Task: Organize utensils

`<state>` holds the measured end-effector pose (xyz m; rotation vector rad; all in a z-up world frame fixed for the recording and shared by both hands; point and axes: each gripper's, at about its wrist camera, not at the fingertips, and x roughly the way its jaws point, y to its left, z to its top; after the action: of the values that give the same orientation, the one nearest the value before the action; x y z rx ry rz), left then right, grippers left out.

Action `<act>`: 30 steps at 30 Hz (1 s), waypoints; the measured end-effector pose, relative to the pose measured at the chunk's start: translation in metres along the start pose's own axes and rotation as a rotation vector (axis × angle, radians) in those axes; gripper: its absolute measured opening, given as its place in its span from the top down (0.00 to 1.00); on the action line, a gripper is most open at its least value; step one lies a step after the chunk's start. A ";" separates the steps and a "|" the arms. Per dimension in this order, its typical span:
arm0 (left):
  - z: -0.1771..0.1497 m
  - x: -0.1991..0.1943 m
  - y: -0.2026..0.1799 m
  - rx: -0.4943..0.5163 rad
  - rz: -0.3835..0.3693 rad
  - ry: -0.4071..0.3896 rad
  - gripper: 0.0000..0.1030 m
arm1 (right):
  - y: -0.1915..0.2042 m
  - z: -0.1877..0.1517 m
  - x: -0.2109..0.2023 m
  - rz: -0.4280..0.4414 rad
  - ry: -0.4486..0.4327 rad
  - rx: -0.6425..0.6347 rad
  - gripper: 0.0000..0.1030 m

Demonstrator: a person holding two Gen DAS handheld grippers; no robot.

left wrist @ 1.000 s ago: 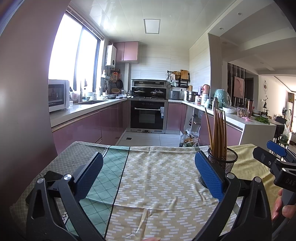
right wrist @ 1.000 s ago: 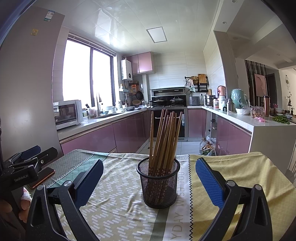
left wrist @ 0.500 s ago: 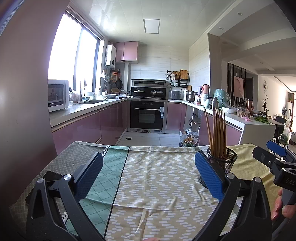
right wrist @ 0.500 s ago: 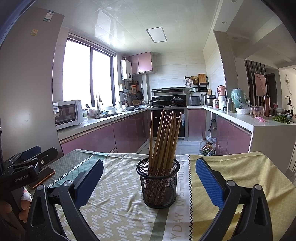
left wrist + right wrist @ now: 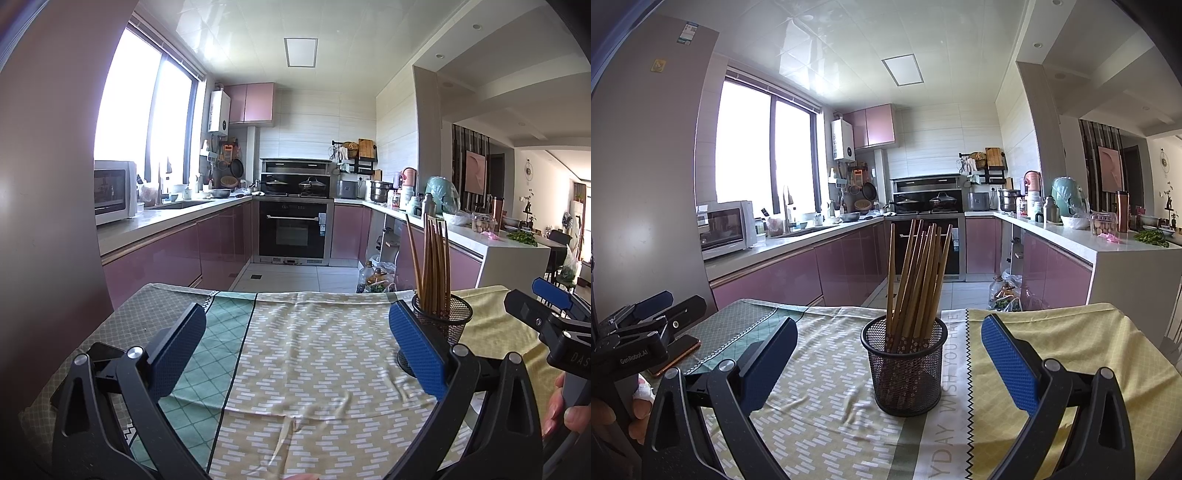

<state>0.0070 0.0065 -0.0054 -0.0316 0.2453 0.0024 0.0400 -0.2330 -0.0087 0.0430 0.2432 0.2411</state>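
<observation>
Mesh holder (image 5: pixel 904 369) partly hidden behind left claw (image 5: pixel 295 354) pad, chopsticks (image 5: pixel 916 280) stood inside, both claws spread wide, nothing gripped, right claw (image 5: pixel 888 360) framing holder.

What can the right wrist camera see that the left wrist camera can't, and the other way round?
Only the right wrist view shows the whole mesh cup down to its base, the printed lettering on the cloth, and a phone under the left gripper.

Only the left wrist view shows the right gripper from the side and the dining area beyond the counter.

Both show the chopsticks, the patterned tablecloth, the oven and the microwave.
</observation>
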 end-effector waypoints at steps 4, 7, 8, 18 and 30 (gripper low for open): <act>0.000 0.001 -0.001 0.002 0.000 0.001 0.05 | 0.000 0.000 0.000 0.000 0.001 0.001 0.06; 0.000 0.001 -0.001 0.004 -0.001 0.002 0.05 | -0.001 0.000 0.001 0.001 0.003 0.004 0.06; 0.000 0.001 -0.001 0.003 -0.002 0.002 0.05 | -0.001 0.000 0.001 0.000 0.003 0.004 0.06; 0.000 0.003 -0.003 0.006 -0.002 0.001 0.05 | -0.001 -0.001 0.001 -0.001 0.006 0.004 0.06; 0.001 0.004 -0.005 0.008 -0.002 0.002 0.05 | -0.001 -0.003 0.002 0.000 0.007 0.006 0.06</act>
<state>0.0112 0.0020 -0.0051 -0.0239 0.2475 -0.0005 0.0416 -0.2339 -0.0118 0.0479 0.2509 0.2405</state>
